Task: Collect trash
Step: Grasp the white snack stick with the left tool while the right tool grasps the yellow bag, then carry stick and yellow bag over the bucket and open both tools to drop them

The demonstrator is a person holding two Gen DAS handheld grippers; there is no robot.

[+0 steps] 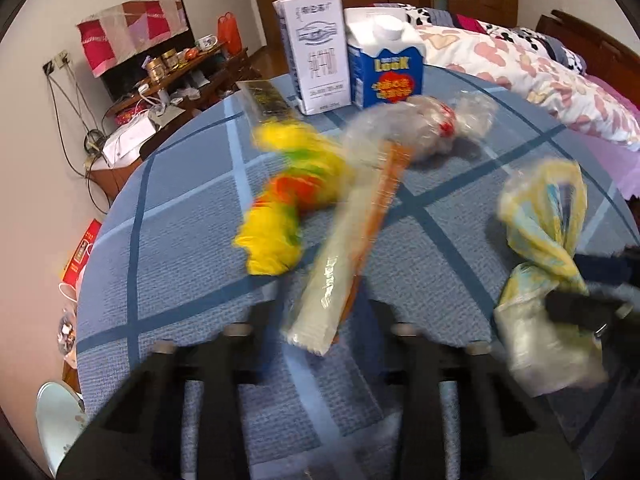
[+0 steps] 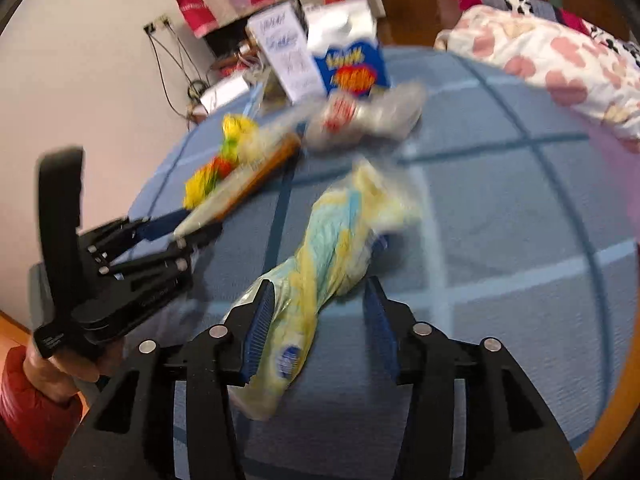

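Note:
On a round table with a blue checked cloth (image 1: pixel 168 240) lies trash. My left gripper (image 1: pixel 320 312) is open around the near end of a long clear-and-orange wrapper (image 1: pixel 352 248); in the right wrist view the gripper (image 2: pixel 196 236) and the wrapper (image 2: pixel 240 188) show at the left. My right gripper (image 2: pixel 318 320) is open, with a twisted yellow-and-pale-blue bag (image 2: pixel 320 272) between its fingers; the bag also shows in the left wrist view (image 1: pixel 540 240). A crumpled yellow-orange wrapper (image 1: pixel 296 192) and a clear plastic bag (image 1: pixel 420 128) lie further back.
A white carton (image 1: pixel 316 52) and a blue milk carton (image 1: pixel 386 68) stand at the table's far edge. A bed with a patterned quilt (image 1: pixel 532 76) is on the right. A cluttered shelf (image 1: pixel 160 80) stands on the left by the wall.

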